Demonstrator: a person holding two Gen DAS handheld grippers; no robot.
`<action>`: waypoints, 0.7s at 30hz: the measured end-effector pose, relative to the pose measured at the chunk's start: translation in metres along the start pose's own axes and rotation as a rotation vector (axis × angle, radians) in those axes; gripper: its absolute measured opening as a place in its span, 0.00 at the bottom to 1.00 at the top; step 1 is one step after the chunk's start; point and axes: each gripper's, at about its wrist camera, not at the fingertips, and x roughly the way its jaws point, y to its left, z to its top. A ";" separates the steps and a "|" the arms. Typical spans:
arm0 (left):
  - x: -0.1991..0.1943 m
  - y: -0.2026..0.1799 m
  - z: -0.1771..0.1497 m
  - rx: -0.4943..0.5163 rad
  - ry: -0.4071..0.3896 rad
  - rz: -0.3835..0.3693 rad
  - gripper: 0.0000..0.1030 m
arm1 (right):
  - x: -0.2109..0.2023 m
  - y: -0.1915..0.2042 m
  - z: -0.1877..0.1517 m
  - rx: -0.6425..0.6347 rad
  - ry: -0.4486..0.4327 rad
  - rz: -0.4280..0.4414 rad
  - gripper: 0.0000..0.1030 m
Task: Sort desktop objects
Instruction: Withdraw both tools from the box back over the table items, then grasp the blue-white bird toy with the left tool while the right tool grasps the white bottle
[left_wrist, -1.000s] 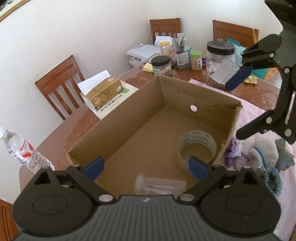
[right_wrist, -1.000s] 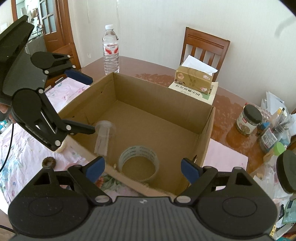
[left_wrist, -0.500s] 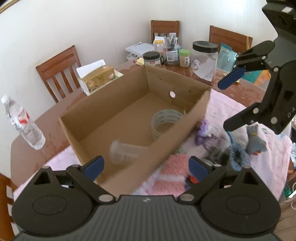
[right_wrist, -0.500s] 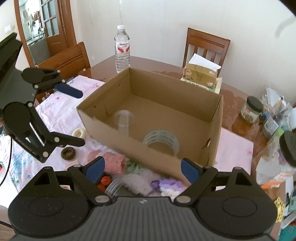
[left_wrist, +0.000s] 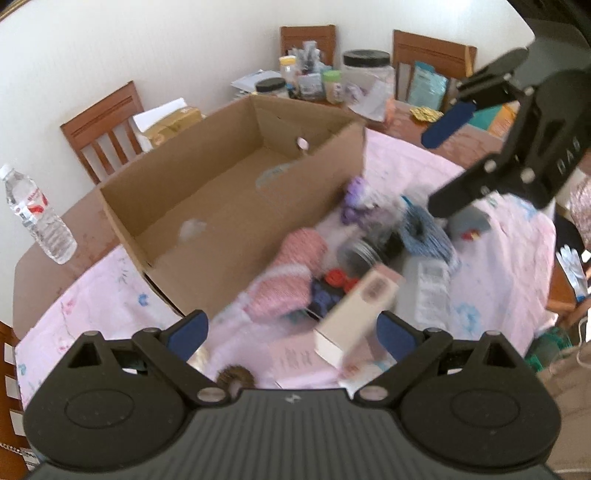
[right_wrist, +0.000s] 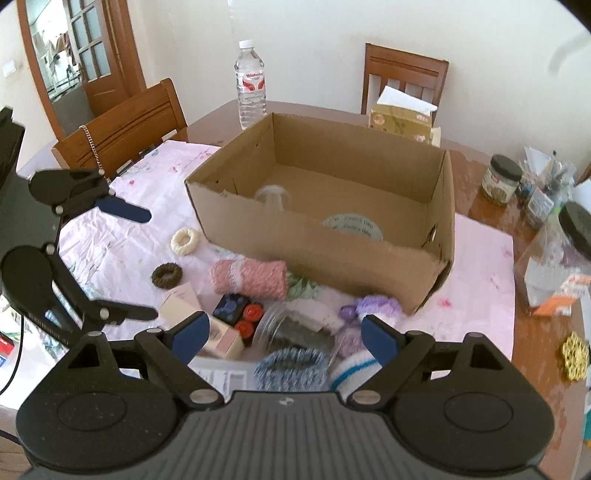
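An open cardboard box (right_wrist: 369, 254) (left_wrist: 207, 254) stands on the pink cloth and holds a tape roll (right_wrist: 352, 227) and a clear plastic cup (right_wrist: 271, 197). In front of it lies a pile: a pink yarn roll (right_wrist: 249, 277) (left_wrist: 291, 277), a glass jar (right_wrist: 291, 328), a purple knit piece (right_wrist: 373, 306), a blue knit band (right_wrist: 290, 369), a pale pink box (left_wrist: 358, 310) and red caps (right_wrist: 251, 314). My left gripper (left_wrist: 291, 332) is open and empty above the pile. My right gripper (right_wrist: 284, 336) is open and empty above it too.
A cream ring (right_wrist: 184, 240) and a brown ring (right_wrist: 167, 275) lie on the cloth at left. A water bottle (right_wrist: 251, 88), a tissue box (right_wrist: 400, 118), jars (right_wrist: 500, 179) and wooden chairs (right_wrist: 125, 125) surround the box.
Both grippers have pulled back and away from the box, so the pile in front of it has come into view. Both stay open and empty.
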 end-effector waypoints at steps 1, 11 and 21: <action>0.000 -0.004 -0.004 0.005 0.003 -0.002 0.95 | -0.001 0.003 -0.004 0.005 0.002 0.000 0.90; 0.001 -0.030 -0.034 -0.012 0.034 -0.016 0.95 | -0.005 0.025 -0.038 0.043 0.014 -0.007 0.90; 0.011 -0.044 -0.050 0.013 0.023 -0.006 0.93 | 0.001 0.045 -0.066 0.046 0.057 0.000 0.90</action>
